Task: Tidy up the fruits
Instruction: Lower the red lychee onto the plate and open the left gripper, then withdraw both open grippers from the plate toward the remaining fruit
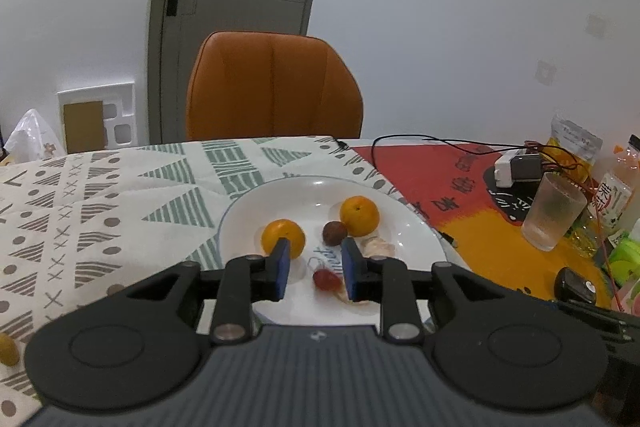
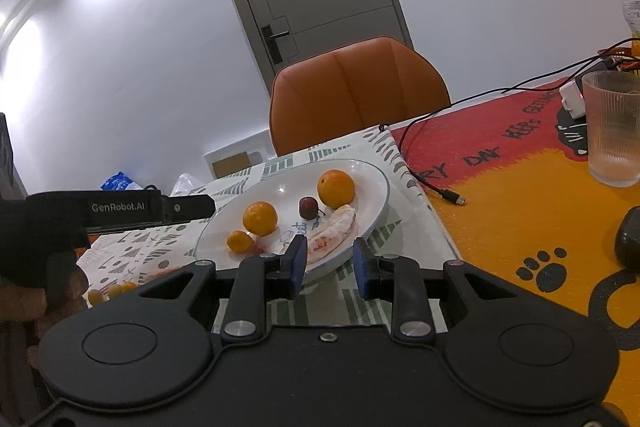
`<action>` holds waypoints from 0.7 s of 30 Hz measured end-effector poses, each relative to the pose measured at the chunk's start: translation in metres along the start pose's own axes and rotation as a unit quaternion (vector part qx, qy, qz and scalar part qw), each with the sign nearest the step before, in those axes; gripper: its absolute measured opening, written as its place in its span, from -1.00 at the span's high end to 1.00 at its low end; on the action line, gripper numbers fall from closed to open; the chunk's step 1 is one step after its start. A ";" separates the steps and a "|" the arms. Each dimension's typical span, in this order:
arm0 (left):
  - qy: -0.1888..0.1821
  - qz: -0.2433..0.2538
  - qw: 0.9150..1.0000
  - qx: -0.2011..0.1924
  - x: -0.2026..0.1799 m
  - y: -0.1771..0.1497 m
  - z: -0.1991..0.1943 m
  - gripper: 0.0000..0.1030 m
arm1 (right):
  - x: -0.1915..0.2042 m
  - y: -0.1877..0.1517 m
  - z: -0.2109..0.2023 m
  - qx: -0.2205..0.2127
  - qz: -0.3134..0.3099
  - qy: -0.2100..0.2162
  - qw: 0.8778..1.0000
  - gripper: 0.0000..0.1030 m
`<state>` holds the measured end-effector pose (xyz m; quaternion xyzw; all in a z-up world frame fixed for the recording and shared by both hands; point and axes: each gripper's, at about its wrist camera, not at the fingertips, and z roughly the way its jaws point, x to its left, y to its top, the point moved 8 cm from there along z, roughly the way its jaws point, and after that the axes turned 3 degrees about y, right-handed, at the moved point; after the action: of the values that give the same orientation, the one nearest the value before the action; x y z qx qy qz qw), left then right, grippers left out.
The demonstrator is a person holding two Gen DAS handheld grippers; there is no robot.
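Observation:
A white plate holds two oranges, a dark cherry, a small red fruit and a peeled pale fruit piece. My left gripper is open and empty, low over the plate's near side, with the red fruit between its fingers. In the right wrist view the plate also shows a kumquat beside the oranges, cherry and peeled piece. My right gripper is open and empty at the plate's near rim.
Small yellow fruits lie on the patterned cloth left of the plate; one shows at the left wrist view's edge. A ribbed glass, black cable, bottles and a dark object stand right. An orange chair is behind.

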<state>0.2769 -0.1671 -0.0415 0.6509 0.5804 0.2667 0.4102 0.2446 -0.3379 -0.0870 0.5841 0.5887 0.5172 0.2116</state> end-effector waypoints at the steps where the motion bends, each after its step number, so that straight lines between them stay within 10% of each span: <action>1: 0.002 -0.001 1.000 0.001 0.002 -0.001 -0.001 0.27 | 0.001 -0.001 0.001 0.001 0.000 0.001 1.000 0.48; 7: 0.030 -0.012 0.999 -0.003 0.025 -0.007 -0.012 -0.29 | 0.012 -0.004 0.006 0.005 -0.002 0.012 1.000 0.41; 21: 0.090 -0.032 0.995 0.000 0.082 -0.021 -0.040 -0.60 | 0.048 -0.010 0.017 0.012 -0.016 0.034 0.999 -0.05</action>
<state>0.2483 -0.0783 -0.0487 0.6053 0.6358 0.3108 0.3644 0.2436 -0.2859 -0.0848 0.5589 0.6112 0.5262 0.1928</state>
